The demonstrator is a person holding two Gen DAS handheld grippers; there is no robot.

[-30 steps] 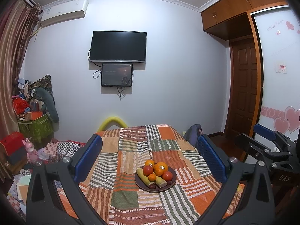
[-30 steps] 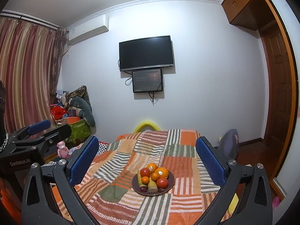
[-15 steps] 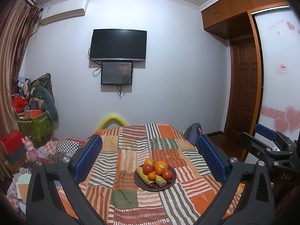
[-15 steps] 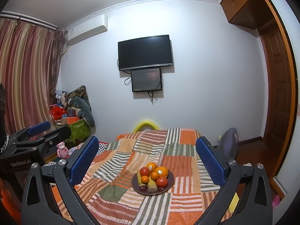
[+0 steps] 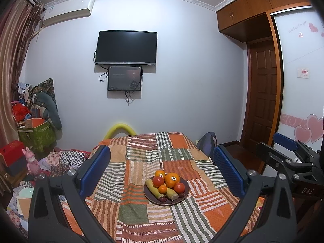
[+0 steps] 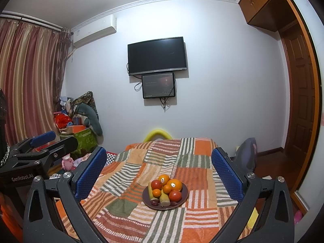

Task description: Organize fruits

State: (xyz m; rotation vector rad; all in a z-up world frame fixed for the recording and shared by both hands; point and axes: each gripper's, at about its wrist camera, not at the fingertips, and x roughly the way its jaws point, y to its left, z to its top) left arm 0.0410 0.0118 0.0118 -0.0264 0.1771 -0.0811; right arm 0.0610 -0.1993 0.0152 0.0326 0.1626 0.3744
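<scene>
A dark brown plate (image 5: pixel 183 196) sits near the middle of a table covered by a patchwork cloth (image 5: pixel 141 162). It holds two oranges (image 5: pixel 172 179), red round fruits (image 5: pixel 158 181), a small tangerine (image 5: pixel 162 189), yellow-green stalks (image 5: pixel 152 188) and small dark fruits (image 5: pixel 163 199). My left gripper (image 5: pixel 161 151) hangs open above the near side of the table, apart from the plate. In the right wrist view the same plate (image 6: pixel 182 200) lies ahead of my right gripper (image 6: pixel 158 152), which is also open and holds nothing. Each gripper shows at the edge of the other's view, the right gripper (image 5: pixel 275 144) and the left gripper (image 6: pixel 56 141).
Bags and boxes are piled (image 5: pixel 36 125) by the curtain on the left, with clutter on the floor below. A yellow foam arch (image 5: pixel 120 129) stands behind the table. A grey bag (image 5: pixel 206 143) rests by the table's right side, before a wooden door (image 5: pixel 263 93).
Both views have drifted only slightly. The grippers stay open and the fruit has not moved.
</scene>
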